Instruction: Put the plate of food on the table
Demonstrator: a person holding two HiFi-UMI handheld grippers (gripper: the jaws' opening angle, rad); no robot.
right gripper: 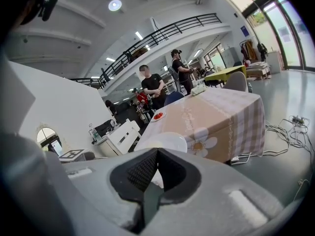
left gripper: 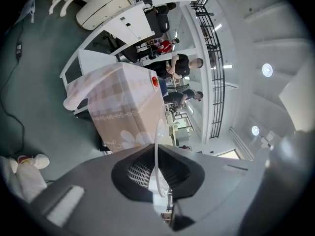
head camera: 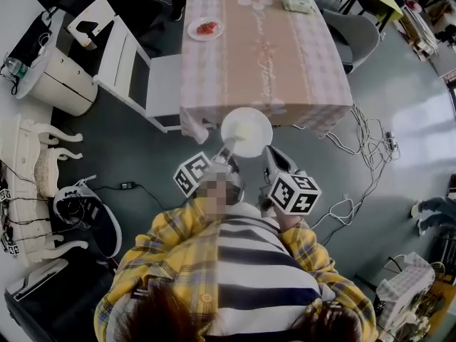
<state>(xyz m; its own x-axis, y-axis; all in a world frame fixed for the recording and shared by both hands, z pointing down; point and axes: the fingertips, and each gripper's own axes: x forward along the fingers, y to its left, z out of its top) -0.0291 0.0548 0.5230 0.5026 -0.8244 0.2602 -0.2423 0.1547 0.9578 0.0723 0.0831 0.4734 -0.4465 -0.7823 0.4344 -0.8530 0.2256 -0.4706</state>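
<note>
Head view, looking steeply down: a person in a yellow plaid shirt stands at the 6 o'clock side of a table point(head camera: 285, 63) covered by a pink checked cloth point(head camera: 214, 84). A white plate point(head camera: 261, 118) hangs at 12 o'clock from the person, right at the table's near edge and not yet resting on it. The left gripper point(head camera: 228, 150) is rolled onto its side and pinches the plate's rim at about 7 o'clock. Its own view shows the rim edge-on between the pressed pads. The right gripper point(head camera: 269, 155) has its jaws pressed together on nothing, with the tips just beside the rim at about 5 o'clock.

To do this step well, I judge the plate should be held level and carried clear over the cloth's hem. It should be lowered onto bare cloth before the pinch lets go, because a hold on one side of the rim could let the plate tip.

Containers: the carried plate holds pale food point(head camera: 244, 131), too blurred to name. A smaller plate point(head camera: 193, 28) at the table's 11 o'clock corner holds red pieces point(head camera: 207, 27).
</note>
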